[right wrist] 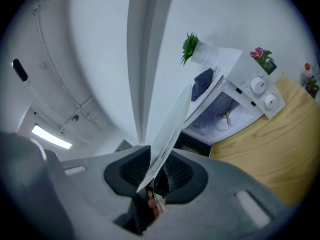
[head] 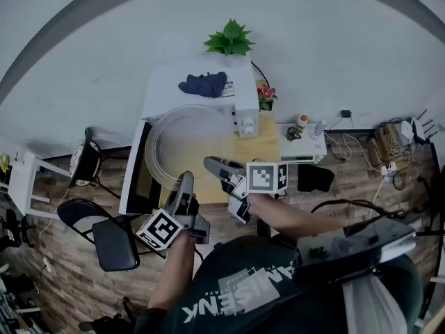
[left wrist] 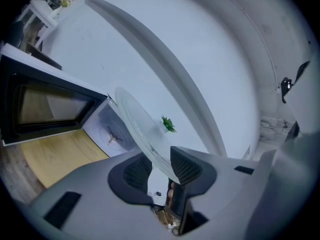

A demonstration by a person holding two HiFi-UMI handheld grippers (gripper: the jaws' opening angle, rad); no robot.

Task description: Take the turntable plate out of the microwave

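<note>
Left gripper (head: 185, 181) and right gripper (head: 211, 163) each clamp the turntable plate (head: 182, 139) rim — match both hands' height, clearing the microwave (head: 241, 106) evenly

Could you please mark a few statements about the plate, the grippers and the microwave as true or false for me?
1. The left gripper and the right gripper both clamp the rim of the glass turntable plate. True.
2. The microwave has its door shut. False: the door stands open at the left in the head view.
3. A dark cloth lies on top of the microwave. True.
4. The plate rests on the rotor hub inside the cavity. False: it is held in the air outside the cavity, and the rotor hub is bare.
</note>
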